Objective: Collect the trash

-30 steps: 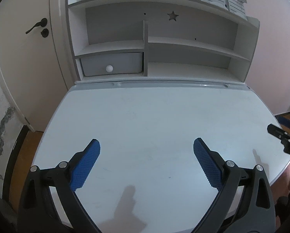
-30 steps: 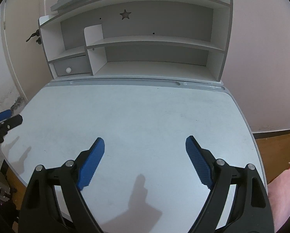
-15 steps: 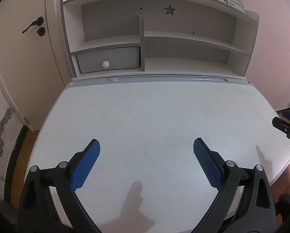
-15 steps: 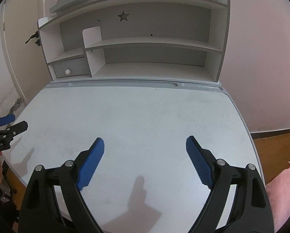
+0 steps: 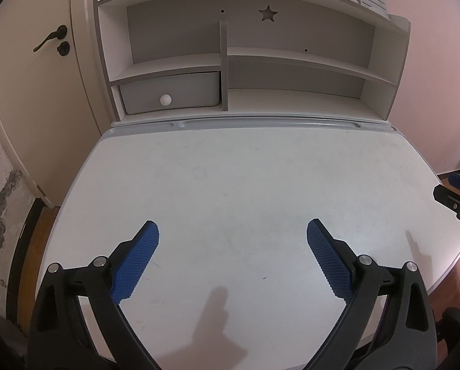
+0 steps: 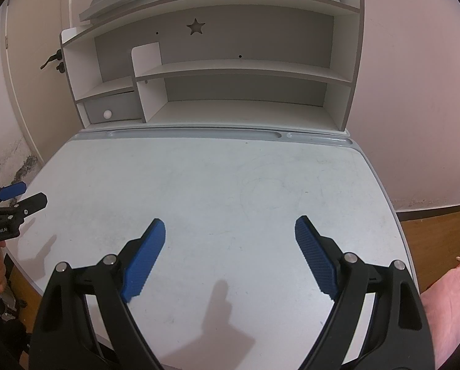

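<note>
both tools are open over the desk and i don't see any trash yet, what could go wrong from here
1. No trash shows on the desk top or the shelf unit, so a grasp now would probably close on nothing.
2. The left tool and right tool both hang open and tilted down at the surface; dropping further could scrape the blue pads on it.
3. Each tool shows at the edge of the other's view, so swinging inward could knock them together.

White desk (image 5: 245,185), grey drawer (image 5: 171,92) (white knob), blue ridged tool pads (image 6: 145,260)
</note>
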Demonstrator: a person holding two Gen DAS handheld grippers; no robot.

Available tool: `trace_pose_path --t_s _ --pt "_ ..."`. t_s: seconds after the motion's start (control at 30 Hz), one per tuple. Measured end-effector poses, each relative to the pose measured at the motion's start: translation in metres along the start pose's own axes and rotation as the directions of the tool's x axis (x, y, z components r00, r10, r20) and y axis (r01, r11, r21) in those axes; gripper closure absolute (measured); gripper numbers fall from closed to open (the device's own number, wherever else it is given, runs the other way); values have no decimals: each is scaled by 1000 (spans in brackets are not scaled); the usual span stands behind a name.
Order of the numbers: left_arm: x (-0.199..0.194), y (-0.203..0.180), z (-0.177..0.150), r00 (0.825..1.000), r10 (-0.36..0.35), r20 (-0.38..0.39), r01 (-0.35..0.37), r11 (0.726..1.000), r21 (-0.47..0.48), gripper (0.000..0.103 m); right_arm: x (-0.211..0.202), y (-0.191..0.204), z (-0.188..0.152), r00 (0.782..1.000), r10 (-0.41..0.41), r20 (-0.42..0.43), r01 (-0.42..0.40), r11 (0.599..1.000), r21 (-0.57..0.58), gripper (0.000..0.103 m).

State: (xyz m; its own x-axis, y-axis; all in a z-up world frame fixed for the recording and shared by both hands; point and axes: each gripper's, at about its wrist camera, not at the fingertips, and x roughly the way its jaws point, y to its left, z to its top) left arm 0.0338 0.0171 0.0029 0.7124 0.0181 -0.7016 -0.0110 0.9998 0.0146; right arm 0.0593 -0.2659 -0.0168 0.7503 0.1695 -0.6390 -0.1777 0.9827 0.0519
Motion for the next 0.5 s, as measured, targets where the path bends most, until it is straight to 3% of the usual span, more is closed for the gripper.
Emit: trace_pose_path --t_s 0.5 --pt "-1 -4 -1 1000 14 2 -14 1000 15 9 -1 -3 -2 1000 -6 0 6 1000 6 20"
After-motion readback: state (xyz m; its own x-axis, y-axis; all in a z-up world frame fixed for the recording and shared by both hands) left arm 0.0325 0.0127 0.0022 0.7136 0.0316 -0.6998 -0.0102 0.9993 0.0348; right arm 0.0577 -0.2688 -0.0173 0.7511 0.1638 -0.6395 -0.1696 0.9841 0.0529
